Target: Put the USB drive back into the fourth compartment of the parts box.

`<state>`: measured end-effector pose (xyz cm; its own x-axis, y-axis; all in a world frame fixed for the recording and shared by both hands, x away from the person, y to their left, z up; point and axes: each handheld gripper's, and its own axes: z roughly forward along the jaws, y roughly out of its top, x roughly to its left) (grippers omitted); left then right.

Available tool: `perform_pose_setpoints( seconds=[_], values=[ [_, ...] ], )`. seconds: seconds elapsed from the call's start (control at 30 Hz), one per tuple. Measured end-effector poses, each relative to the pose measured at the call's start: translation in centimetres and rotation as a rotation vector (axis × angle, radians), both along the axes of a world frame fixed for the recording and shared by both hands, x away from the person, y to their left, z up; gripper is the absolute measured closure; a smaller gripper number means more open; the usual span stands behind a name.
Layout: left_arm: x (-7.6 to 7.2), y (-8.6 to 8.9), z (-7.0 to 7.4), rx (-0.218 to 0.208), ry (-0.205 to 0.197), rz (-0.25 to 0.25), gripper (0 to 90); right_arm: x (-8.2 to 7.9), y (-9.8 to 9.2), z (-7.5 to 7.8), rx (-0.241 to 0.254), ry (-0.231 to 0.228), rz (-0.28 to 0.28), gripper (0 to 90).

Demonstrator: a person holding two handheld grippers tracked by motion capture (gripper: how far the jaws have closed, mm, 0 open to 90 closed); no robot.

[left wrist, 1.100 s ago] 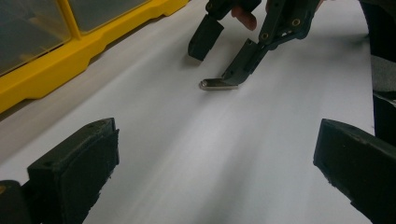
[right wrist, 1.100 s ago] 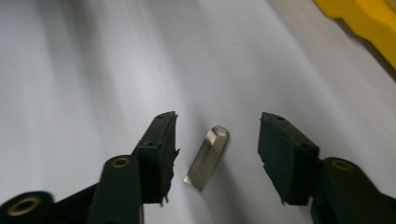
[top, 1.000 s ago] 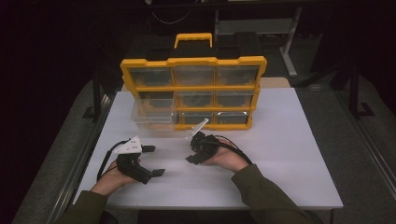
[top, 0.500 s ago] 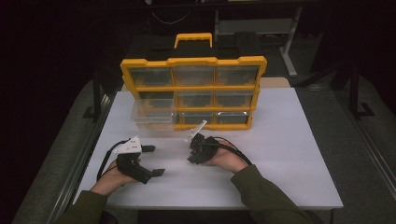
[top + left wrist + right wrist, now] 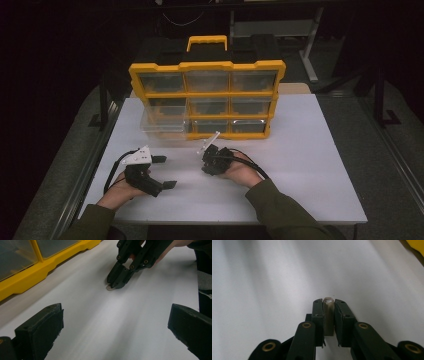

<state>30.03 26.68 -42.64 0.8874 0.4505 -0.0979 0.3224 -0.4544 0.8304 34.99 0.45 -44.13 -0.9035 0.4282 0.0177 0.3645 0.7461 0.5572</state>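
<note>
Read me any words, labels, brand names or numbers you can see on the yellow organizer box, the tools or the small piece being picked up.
None can be read. The yellow organizer box shows plain yellow frames and clear drawers, with no legible label. The left tool, the right tool and the small pale piece it pinches carry no print. The white table is unmarked.

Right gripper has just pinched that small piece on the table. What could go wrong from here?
1. The right gripper, whose jaws have just been closing, holds the small pale piece only at its fingertips; it may slip or twist out when lifted.
2. The piece's tip is at the white table; dragging might pry it loose.
3. A clear drawer sticks out of the yellow organizer; a swing toward it could knock it.
</note>
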Motion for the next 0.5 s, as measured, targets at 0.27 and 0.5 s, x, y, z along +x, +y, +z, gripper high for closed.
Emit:
perform_pose_setpoints(
  seconds=[0.27, 0.5],
  values=[
    [-0.03, -0.04, -0.01, 0.001, 0.000, 0.000, 0.0, 0.35, -0.28, 0.03, 0.024, 0.026, 0.003, 78.0],
    [-0.02, -0.06, -0.02, 0.000, 0.001, -0.001, 0.0, 0.43, -0.56, 0.97, 0.045, 0.017, 0.004, 78.0]
  ],
)
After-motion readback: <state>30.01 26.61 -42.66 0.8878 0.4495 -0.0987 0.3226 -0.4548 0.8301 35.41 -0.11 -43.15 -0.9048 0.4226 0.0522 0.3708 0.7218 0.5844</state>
